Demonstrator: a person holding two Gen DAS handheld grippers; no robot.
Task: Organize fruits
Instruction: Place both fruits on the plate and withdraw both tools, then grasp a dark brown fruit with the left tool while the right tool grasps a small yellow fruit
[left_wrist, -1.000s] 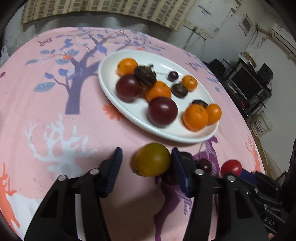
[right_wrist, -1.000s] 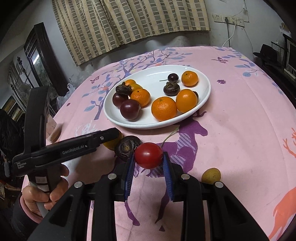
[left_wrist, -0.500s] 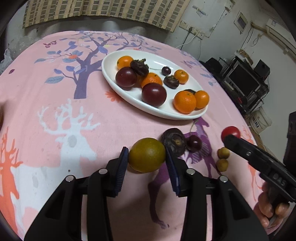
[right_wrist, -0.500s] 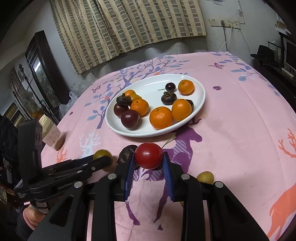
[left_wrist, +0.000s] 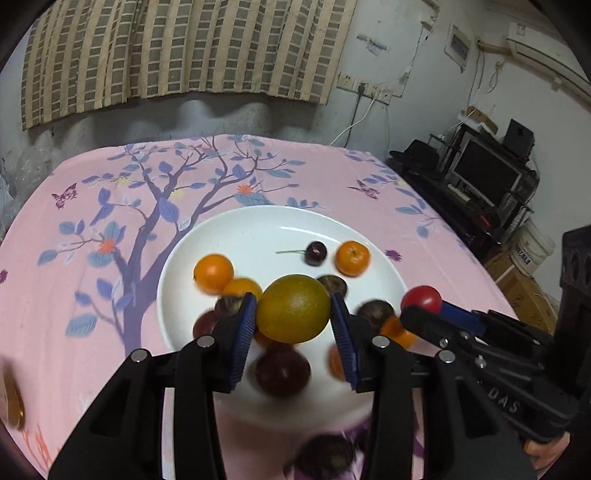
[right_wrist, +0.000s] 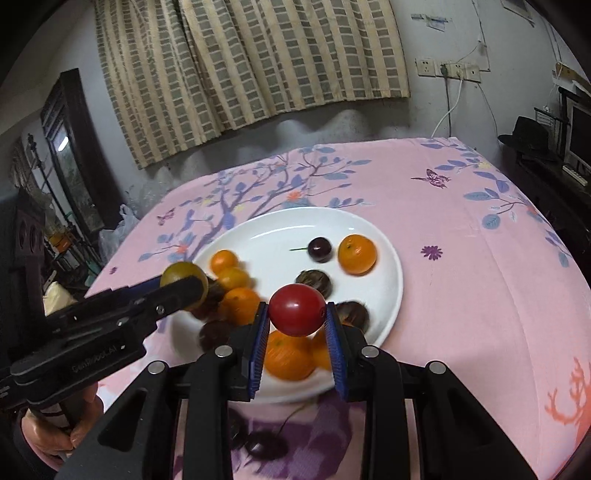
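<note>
My left gripper (left_wrist: 294, 325) is shut on a yellow-green round fruit (left_wrist: 293, 308) and holds it above the near part of the white plate (left_wrist: 258, 225). My right gripper (right_wrist: 297, 325) is shut on a red tomato (right_wrist: 297, 309) and holds it above the plate's (right_wrist: 391, 280) near edge. The plate holds several oranges (right_wrist: 357, 254), dark plums (left_wrist: 282, 371), a cherry (right_wrist: 319, 249) and dark brown fruits (right_wrist: 314, 280). Each gripper shows in the other's view: the right one with the tomato (left_wrist: 422, 300), the left one with the green fruit (right_wrist: 184, 280).
The plate sits on a pink tablecloth (right_wrist: 461, 258) with tree and deer prints. A cherry (right_wrist: 266, 445) and a dark fruit (left_wrist: 325, 458) lie on the cloth in front of the plate. A curtain and wall stand behind; a TV stand (left_wrist: 487, 184) is at right.
Both grippers have lifted their fruits off the cloth and moved forward over the plate. The left one closed on the green fruit a second ago.
</note>
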